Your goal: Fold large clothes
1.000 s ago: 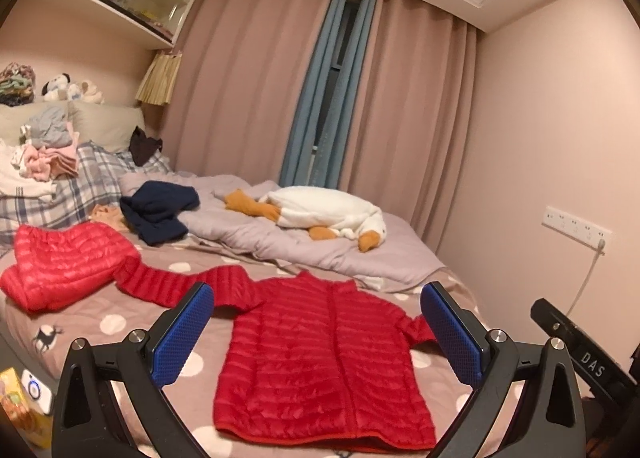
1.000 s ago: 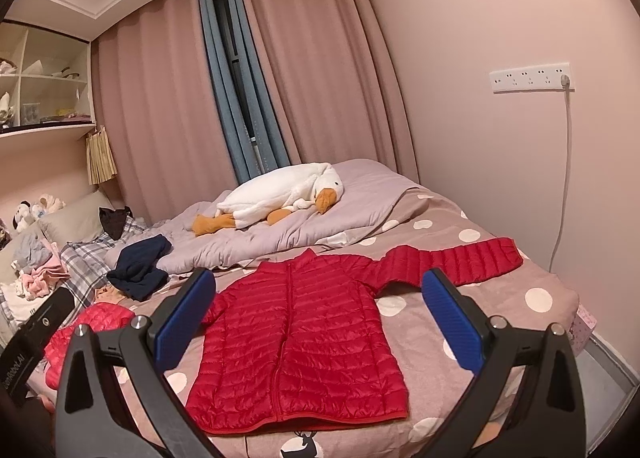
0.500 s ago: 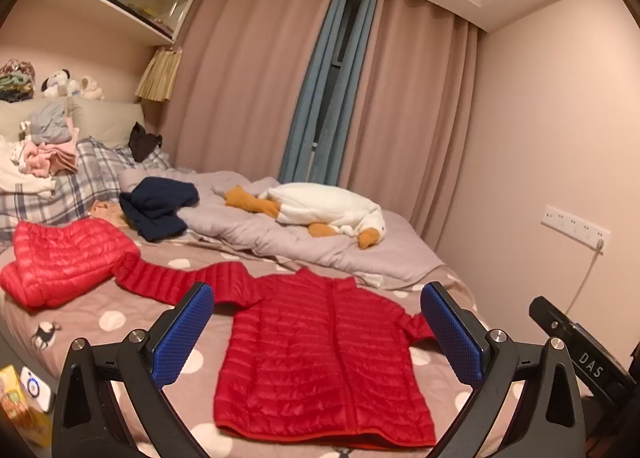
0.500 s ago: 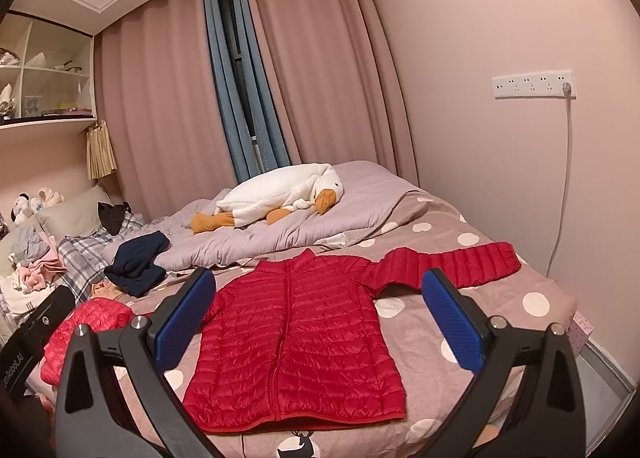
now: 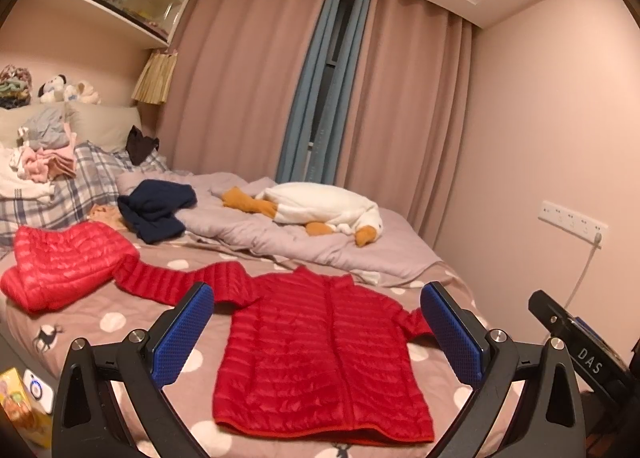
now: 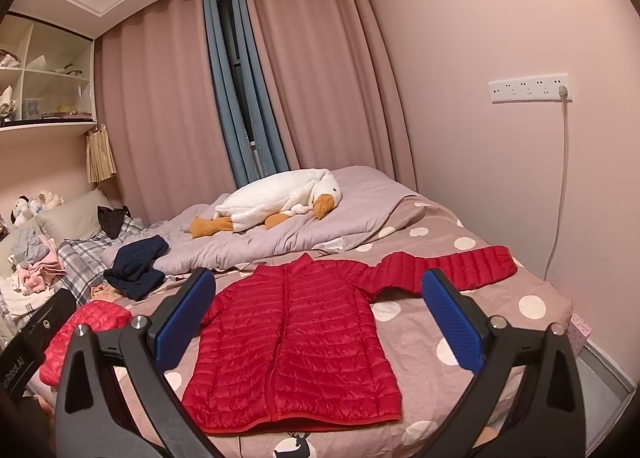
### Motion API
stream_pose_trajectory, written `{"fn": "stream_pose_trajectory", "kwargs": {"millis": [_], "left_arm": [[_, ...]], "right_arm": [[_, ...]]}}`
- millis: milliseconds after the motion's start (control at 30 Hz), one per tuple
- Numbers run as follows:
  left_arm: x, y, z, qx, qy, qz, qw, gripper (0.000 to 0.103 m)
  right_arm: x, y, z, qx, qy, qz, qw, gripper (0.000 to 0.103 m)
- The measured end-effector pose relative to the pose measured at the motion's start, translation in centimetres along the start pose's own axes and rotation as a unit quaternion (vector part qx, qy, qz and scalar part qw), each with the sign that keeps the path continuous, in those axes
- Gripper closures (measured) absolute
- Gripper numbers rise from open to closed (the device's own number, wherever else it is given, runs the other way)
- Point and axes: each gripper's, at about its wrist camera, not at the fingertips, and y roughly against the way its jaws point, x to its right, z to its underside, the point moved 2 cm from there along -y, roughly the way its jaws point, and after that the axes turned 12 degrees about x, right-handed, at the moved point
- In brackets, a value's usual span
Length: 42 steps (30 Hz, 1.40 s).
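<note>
Red jacket (image 5: 320, 354) flat on bed (image 6: 472, 322), front up, sleeves at 9 and 3 o'clock. Left gripper (image 5: 316, 334), right gripper (image 6: 320, 322): jaws wide, empty, above hem. Step: approach. Next, probably: pinch sleeve, fold inward.

Bare polka-dot bed (image 6: 472, 322) surface surrounds the flat red jacket (image 6: 296, 334) at its hem and right side. A second red jacket (image 5: 60, 258) crowds the left sleeve. Beyond the collar, a rumpled quilt (image 6: 280, 234) and plush goose (image 6: 280, 202) block the way.
</note>
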Motion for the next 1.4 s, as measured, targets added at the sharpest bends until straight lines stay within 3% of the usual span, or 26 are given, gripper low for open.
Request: {"fn": "stream_pose_trajectory", "kwargs": {"millis": [1400], "left_arm": [[0.25,0.03,0.29,-0.01,-0.008,-0.005,0.9999,0.001]], "right_arm": [[0.13,-0.08,0.47,-0.008,0.007,-0.008,1.0,0.0]]}}
